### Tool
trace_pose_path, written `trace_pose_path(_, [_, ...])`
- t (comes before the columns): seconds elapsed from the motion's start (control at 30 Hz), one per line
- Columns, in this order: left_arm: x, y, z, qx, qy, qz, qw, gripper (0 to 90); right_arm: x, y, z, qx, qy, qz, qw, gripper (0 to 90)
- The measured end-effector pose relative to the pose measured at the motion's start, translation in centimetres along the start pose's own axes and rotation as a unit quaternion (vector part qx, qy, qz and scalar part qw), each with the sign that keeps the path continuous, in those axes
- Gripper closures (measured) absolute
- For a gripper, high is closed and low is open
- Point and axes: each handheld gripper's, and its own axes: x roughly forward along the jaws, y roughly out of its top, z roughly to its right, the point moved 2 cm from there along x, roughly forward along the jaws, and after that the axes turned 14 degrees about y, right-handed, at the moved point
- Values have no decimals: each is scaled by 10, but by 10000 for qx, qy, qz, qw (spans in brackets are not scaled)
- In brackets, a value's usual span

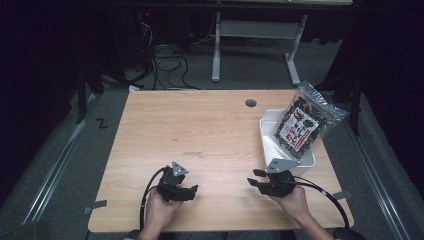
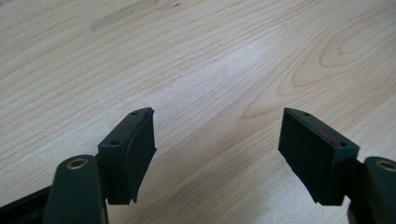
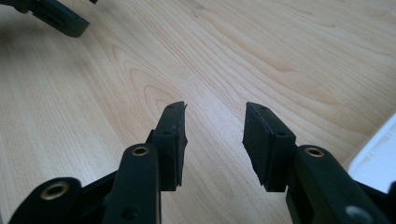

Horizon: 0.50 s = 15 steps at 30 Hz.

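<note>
**Bag in the bin, right hand nearer**

High view: the snack bag (image 1: 303, 125) stands tilted in the white bin (image 1: 268, 135) at the table's (image 1: 200, 125) right edge. Its long axis leans up and away toward the far right, and its top pokes over the rim. The right gripper (image 1: 254, 177) sits just in front of the bin with its jaws pointing toward the table's middle, so the bag lies behind and to the right of its fingers. The left gripper (image 1: 192, 190) is well apart from the bag, across the near edge.

Left gripper view: the jaws stand spread over bare wood, with nothing between them.

Right gripper view: the jaws are spread and empty, and a white bin corner shows at the right edge. I judge that the right hand must swing round toward the bin before it can reach
</note>
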Motion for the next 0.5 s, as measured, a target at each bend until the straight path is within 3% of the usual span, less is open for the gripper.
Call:
trace_pose_path(0.13, [1,0,1,23,12,-12,10000,276,3,-2,4,-16,49,-236,9997,584])
trace_pose_path(0.5, [1,0,1,4,8,-25,10000,276,17,-8,9,91,-23,-330,9994,581])
